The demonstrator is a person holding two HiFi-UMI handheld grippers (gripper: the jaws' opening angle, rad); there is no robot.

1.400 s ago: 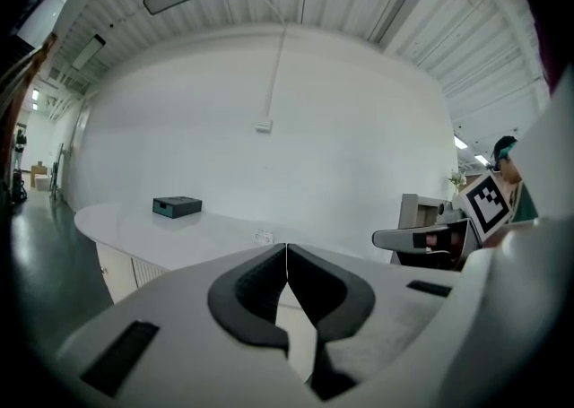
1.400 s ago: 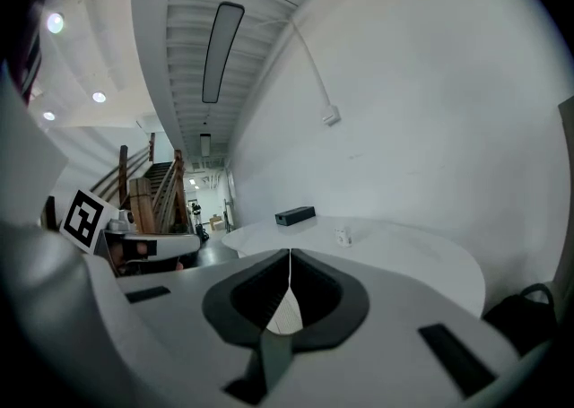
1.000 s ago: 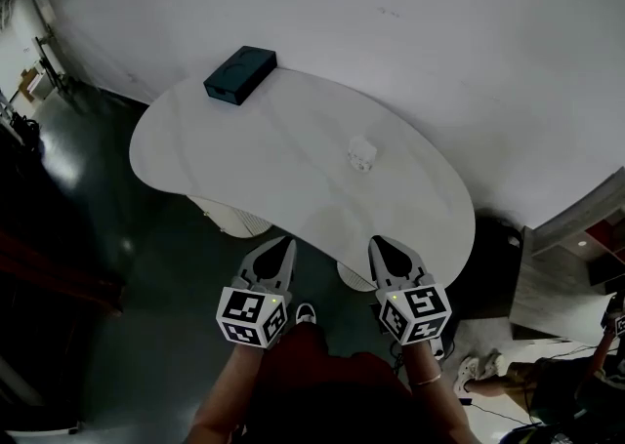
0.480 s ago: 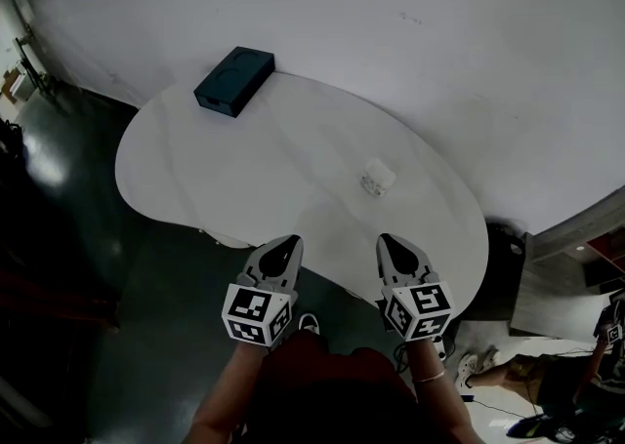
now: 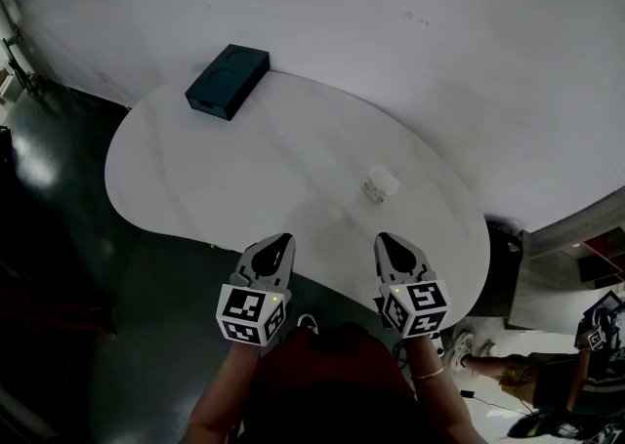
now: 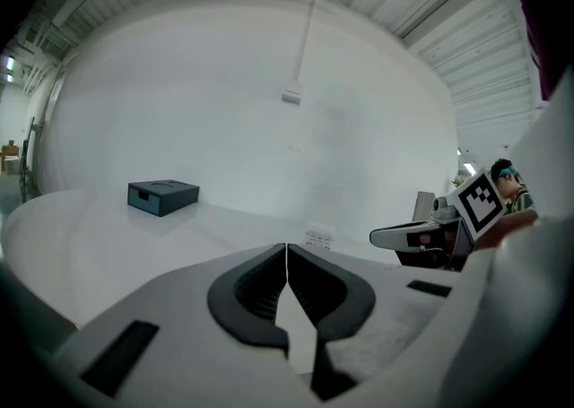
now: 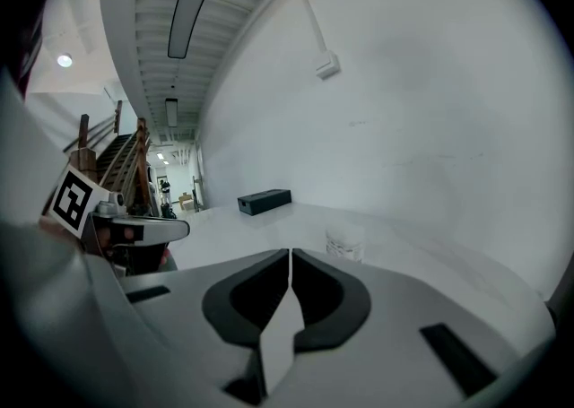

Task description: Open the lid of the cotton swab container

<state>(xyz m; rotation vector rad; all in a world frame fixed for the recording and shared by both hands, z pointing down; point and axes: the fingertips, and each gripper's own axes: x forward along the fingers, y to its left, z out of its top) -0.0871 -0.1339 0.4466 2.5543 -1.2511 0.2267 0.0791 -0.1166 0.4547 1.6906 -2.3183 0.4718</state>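
The cotton swab container (image 5: 381, 181) is a small clear tub with its lid on, standing on the white table (image 5: 225, 179) right of centre. It also shows as the container (image 6: 318, 238) ahead in the left gripper view and as the container (image 7: 344, 242) in the right gripper view. My left gripper (image 5: 284, 238) is shut and empty at the table's near edge, well short of it. My right gripper (image 5: 383, 238) is likewise shut and empty, almost straight in front of the tub but apart from it. In the gripper views the left gripper (image 6: 286, 247) and right gripper (image 7: 290, 255) have their jaws touching.
A dark teal box (image 5: 228, 80) lies at the table's far left corner, next to the white wall (image 5: 410, 32). Dark floor lies to the left of the table. Another person with a marker cube (image 5: 598, 323) is at the lower right.
Both grippers have come forward to the table's near edge, staying shut. In the head view the container has shifted right and down, closer to the right gripper.
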